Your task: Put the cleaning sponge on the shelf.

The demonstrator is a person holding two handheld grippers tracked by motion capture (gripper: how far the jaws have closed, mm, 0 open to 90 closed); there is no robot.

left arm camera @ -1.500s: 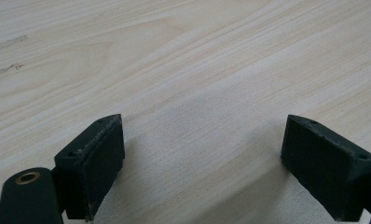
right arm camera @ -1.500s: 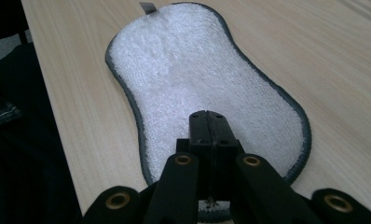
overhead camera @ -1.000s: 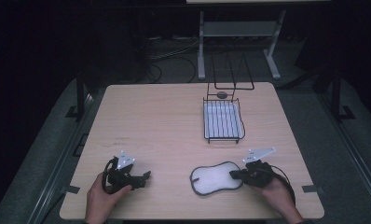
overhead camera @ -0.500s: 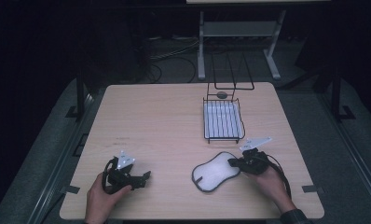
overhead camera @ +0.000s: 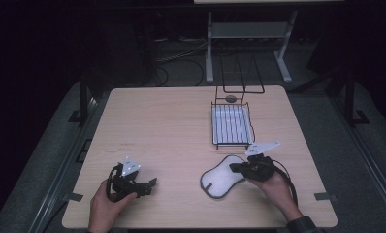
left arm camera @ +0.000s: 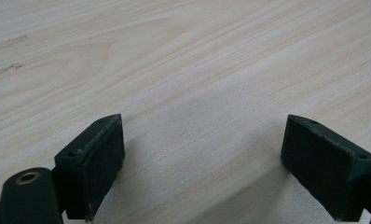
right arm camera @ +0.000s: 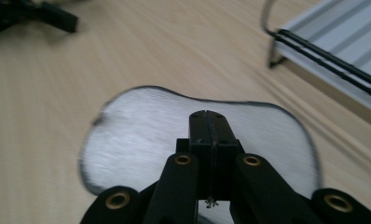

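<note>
A pale grey, peanut-shaped mat [overhead camera: 219, 181] with a dark rim lies flat near the table's front edge, right of centre. My right gripper [overhead camera: 233, 168] hovers over the mat's right end, pointing left, jaws pressed together with nothing visible between them. In the right gripper view the shut gripper [right arm camera: 207, 115] sits above the mat [right arm camera: 141, 126]. At the front left my left gripper [overhead camera: 151, 183] rests low over the wood, open. Its own view has the open gripper [left arm camera: 204, 156] above bare tabletop with wide-spread pads.
A black wire rack holding a ribbed white tray [overhead camera: 232, 125] stands behind the mat at centre right; its corner [right arm camera: 333, 42] is close to my right gripper. A small dark round object [overhead camera: 231, 98] lies behind it. The left gripper [right arm camera: 34, 14] appears far off.
My right gripper has moved left and slightly up, from beside the mat's right end to over it. The left gripper has stayed put.
</note>
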